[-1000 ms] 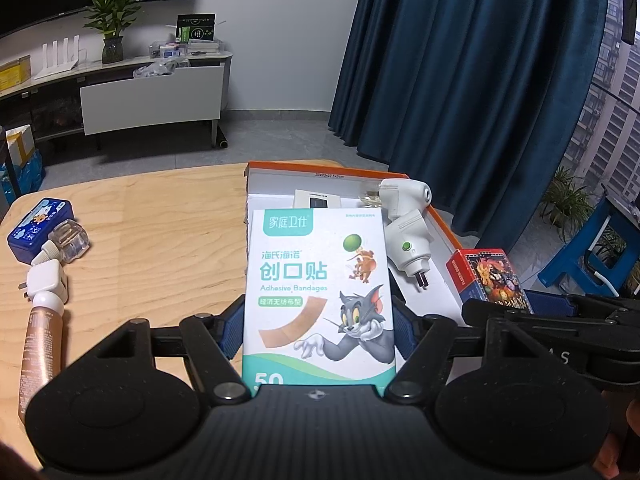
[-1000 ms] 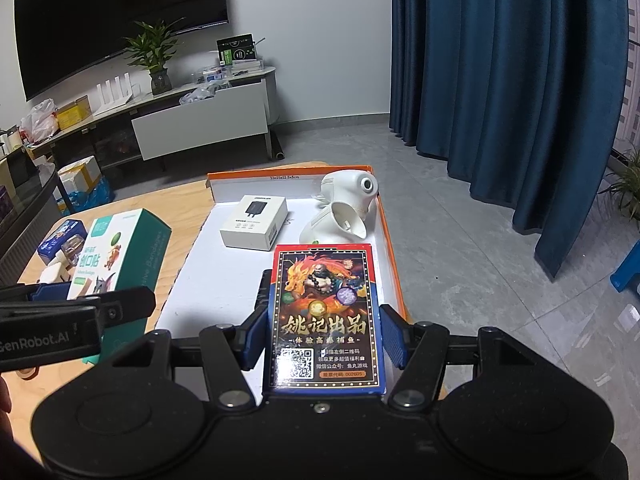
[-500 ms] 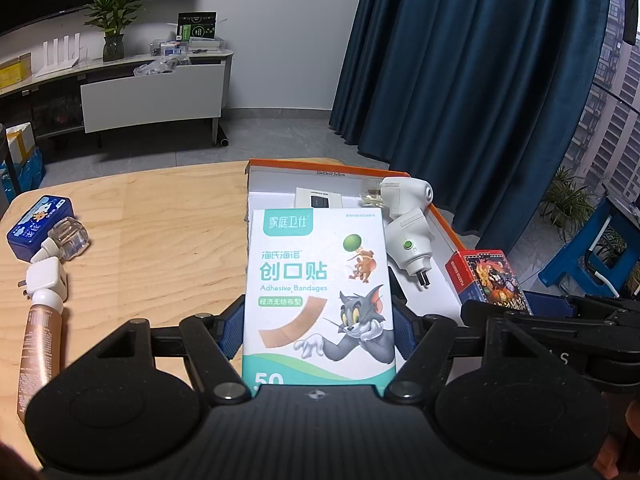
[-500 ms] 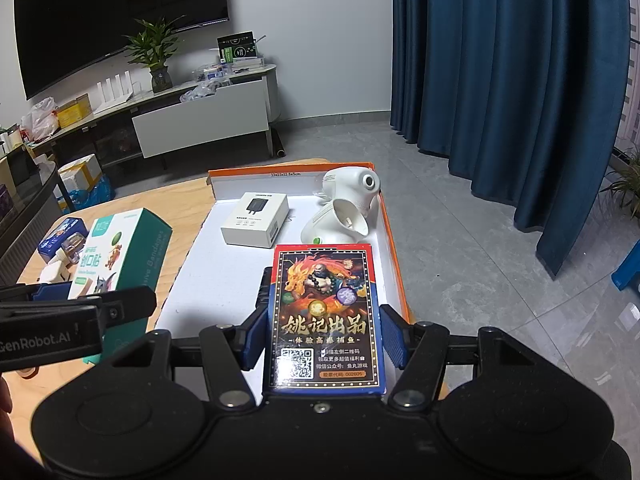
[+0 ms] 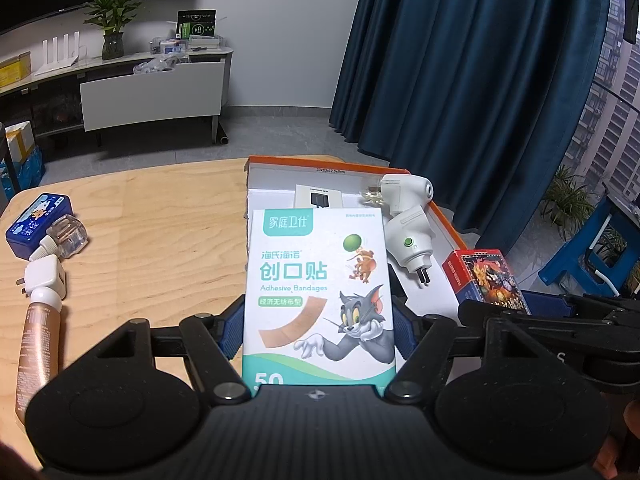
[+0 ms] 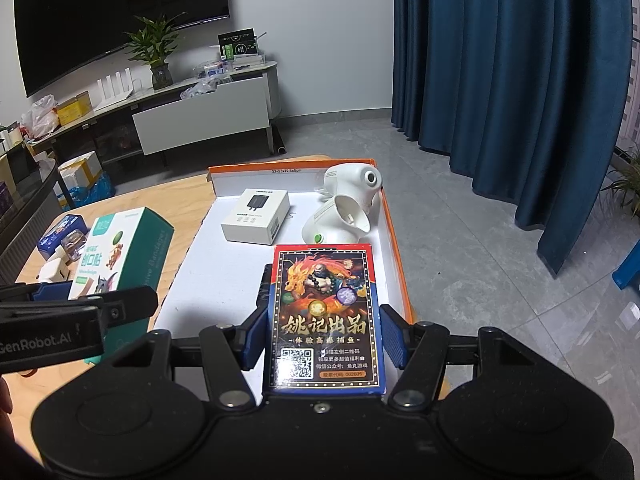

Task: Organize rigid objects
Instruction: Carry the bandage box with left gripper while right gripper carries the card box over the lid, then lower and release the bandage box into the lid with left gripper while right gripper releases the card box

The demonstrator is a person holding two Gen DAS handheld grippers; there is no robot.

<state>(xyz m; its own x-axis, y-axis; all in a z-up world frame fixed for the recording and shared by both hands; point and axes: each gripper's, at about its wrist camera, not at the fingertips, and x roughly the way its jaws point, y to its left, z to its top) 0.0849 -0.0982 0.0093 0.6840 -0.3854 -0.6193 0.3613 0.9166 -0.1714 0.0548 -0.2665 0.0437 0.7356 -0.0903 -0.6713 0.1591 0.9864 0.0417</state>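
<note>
A bandage box (image 5: 320, 296) was gripped by the left gripper (image 5: 318, 330) and a card box (image 6: 326, 320) by the right gripper (image 6: 324, 334) above the tray (image 6: 394, 236), where flat placement beside the white items seemed best

You can read "Adhesive Bandages" and "50" on the white-and-teal cardboard bandage box (image 5: 318, 296), and "GenRobot.AI" on the black plastic left gripper (image 6: 60, 338).

Your wooden table (image 5: 160, 240) carries an orange-rimmed white tray (image 6: 394, 240) at its far right. On the left edge lie a blue tin (image 5: 34, 226), a small clear bottle (image 5: 66, 238), a white plug adapter (image 5: 46, 276) and a copper-coloured tube (image 5: 38, 340), all clustered close together.
</note>
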